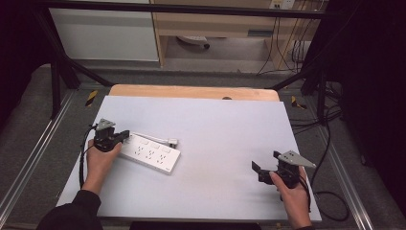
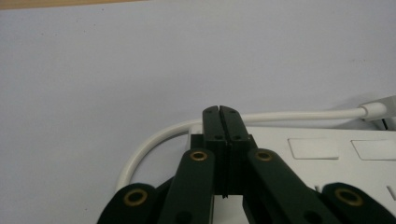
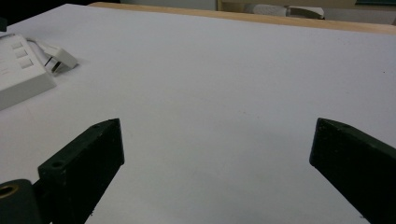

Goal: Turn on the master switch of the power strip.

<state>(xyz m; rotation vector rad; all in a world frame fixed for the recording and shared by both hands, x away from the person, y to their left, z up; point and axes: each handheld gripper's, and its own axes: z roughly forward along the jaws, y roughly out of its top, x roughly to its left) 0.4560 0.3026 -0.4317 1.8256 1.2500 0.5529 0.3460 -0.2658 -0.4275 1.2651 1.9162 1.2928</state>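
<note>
Here left tool (image 2: 220, 112) jaws pressed together over power strip (image 1: 151, 153); right tool (image 3: 217, 154) spread wide, empty.

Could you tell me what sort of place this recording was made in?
Probably a lab or workshop recording station: a table under a white sheet sits inside a black metal frame, with loose cables trailing over the carpet and a power strip on top.

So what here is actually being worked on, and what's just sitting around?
In use:
power strip
its white cord and plug
left gripper, jaws closed over the strip
right gripper, jaws open over bare table

Just about:
white table sheet
floor cables
</note>
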